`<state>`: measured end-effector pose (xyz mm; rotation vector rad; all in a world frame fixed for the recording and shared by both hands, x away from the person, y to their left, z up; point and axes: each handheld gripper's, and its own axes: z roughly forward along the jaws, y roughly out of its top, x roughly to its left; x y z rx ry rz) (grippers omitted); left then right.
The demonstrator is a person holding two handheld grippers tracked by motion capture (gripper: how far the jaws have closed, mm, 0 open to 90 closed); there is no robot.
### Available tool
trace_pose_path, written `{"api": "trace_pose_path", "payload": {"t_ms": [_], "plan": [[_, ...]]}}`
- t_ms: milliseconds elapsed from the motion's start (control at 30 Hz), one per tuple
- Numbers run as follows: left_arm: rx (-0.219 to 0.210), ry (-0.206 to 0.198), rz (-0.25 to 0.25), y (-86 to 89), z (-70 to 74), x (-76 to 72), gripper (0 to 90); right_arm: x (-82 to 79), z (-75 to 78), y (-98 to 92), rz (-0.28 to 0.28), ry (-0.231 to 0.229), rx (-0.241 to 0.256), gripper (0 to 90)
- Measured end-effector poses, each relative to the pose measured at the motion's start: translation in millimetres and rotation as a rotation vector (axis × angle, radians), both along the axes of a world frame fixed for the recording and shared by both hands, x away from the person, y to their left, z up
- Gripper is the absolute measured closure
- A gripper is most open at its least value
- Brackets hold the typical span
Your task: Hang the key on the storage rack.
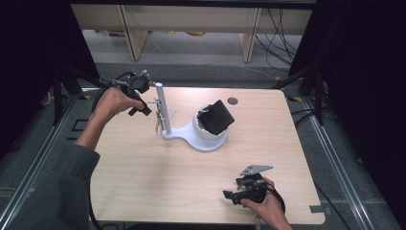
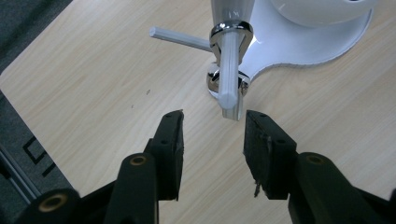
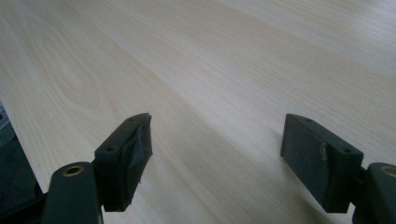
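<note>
Left gripper view looks straight down its own two black jaws, and the left gripper [image 2: 212,128] is open with a clear gap, nothing between the pads. Right past the jaw tips is the end of a white peg [image 2: 229,74] sticking out from the stand toward the camera, with a shiny metal ring [image 2: 230,31] hanging on it. The peg end sits just above the gap, closer to the right-hand jaw in that view, not touching either as far as I can tell. A second thin white peg [image 2: 180,38] pokes off to the side.

In the high view the left hand [image 1: 114,100] is lifted off the table at the far left, forearm stretched forward out of a grey-green sleeve [image 1: 62,184], gripper aimed at the upright post [image 1: 162,108] of the white stand [image 1: 184,135]. The stand's round end holds a white bowl-shaped cup [image 1: 203,127] with a black block [image 1: 218,116] tilted in it.

The right gripper [image 1: 229,195] is well apart from all that, down at the near right of the wooden table [image 1: 143,182], held low in the right hand [image 1: 265,206]. Right gripper view has those jaws spread wide over bare wood, holding nothing.
</note>
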<state>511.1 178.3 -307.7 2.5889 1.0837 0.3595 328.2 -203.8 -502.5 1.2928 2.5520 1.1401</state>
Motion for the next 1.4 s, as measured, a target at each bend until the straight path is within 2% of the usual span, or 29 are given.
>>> {"api": "trace_pose_path", "payload": {"t_ms": [33,67,100,167,267,300,400,433,467,500,533,600,633,667,700,733,767,800,867,933,1067,1100,1133,1167,1267,1400], "plan": [[0.003,-0.015,-0.014,1.0,0.1,0.5,55.7,0.9,0.0,-0.9,0.007,-0.008,-0.01,25.6],[-0.013,0.004,0.01,0.9,-0.7,-1.8,54.2,0.7,1.6,-1.7,0.008,0.007,-0.018,25.6],[-0.008,-0.011,-0.007,2.2,-0.6,-1.3,52.5,1.2,1.4,-1.9,0.011,-0.001,-0.014,25.6],[-0.004,-0.009,0.002,4.0,-1.3,-3.0,49.1,0.7,2.0,-2.1,0.009,0.003,-0.019,25.6],[-0.031,-0.019,0.03,6.7,-1.2,-7.6,41.5,0.0,2.4,-1.6,-0.008,0.013,-0.011,25.6],[-0.034,-0.025,0.039,7.4,-0.8,-9.1,38.6,1.0,1.9,-2.2,0.0,-0.005,-0.012,25.6],[-0.056,-0.016,0.034,9.2,-1.6,-14.8,33.6,0.2,2.3,-1.8,-0.002,0.006,-0.014,25.6],[-0.07,-0.028,0.044,9.5,-3.0,-16.7,32.6,1.0,2.0,-2.2,0.003,-0.002,-0.017,25.6],[-0.053,-0.034,0.036,10.6,-3.1,-18.3,31.2,0.8,2.2,-2.0,-0.001,-0.002,-0.015,25.6],[-0.07,-0.04,0.049,9.8,-5.4,-21.2,30.1,-0.2,2.5,-1.5,-0.003,0.006,-0.01,25.6],[-0.074,-0.028,0.034,10.2,-7.0,-23.7,29.5,-0.4,2.6,-1.7,-0.004,0.007,-0.013,25.6],[-0.078,-0.038,0.046,8.4,-11.4,-27.5,28.3,0.4,2.2,-1.7,-0.003,0.007,-0.014,25.6],[-0.058,-0.027,0.022,8.8,-11.7,-28.9,27.2,1.3,1.9,-2.2,0.004,-0.003,-0.019,25.6],[-0.083,-0.042,0.032,6.8,-14.4,-31.9,26.4,0.8,2.0,-1.9,0.007,0.003,-0.015,25.6],[-0.088,-0.035,0.025,6.3,-15.8,-33.8,26.1,0.0,2.8,-1.8,0.005,0.015,-0.019,25.6],[-0.096,-0.04,0.028,5.2,-17.9,-35.7,25.6,0.3,1.9,-1.4,0.003,-0.002,-0.012,25.6],[-0.103,-0.036,0.027,4.5,-19.7,-37.3,24.9,0.7,2.9,-2.1,0.005,0.01,-0.023,25.6],[-0.107,-0.028,0.023,4.1,-21.0,-39.1,24.2,1.9,1.3,-2.1,0.004,-0.008,-0.018,25.6],[-0.12,-0.033,0.014,2.9,-22.0,-43.9,23.1,1.1,2.0,-2.6,0.002,0.005,-0.022,25.6],[-0.137,-0.038,0.006,2.5,-22.5,-47.8,23.1,0.9,1.4,-2.6,-0.005,-0.003,-0.014,25.6],[-0.157,-0.036,-0.004,4.0,-25.6,-56.7,22.8,1.1,1.9,-2.4,-0.005,0.008,-0.011,25.6],[-0.157,-0.048,-0.01,5.2,-26.9,-58.3,22.6,1.4,1.7,-2.3,-0.001,-0.001,-0.013,25.6],[-0.163,-0.032,-0.012,6.2,-28.4,-60.6,22.1,1.4,1.7,-2.2,0.003,-0.004,-0.013,25.6],[-0.166,-0.038,-0.017,7.5,-30.3,-61.7,21.5,0.3,2.1,-1.5,-0.004,0.009,-0.011,25.6],[-0.183,-0.044,-0.021,9.9,-37.0,-67.0,20.5,1.3,1.7,-2.8,-0.005,-0.003,-0.013,25.6],[-0.212,-0.053,-0.036,10.6,-45.3,-76.5,20.2,1.2,2.2,-3.2,-0.004,0.003,-0.016,25.6]]}}
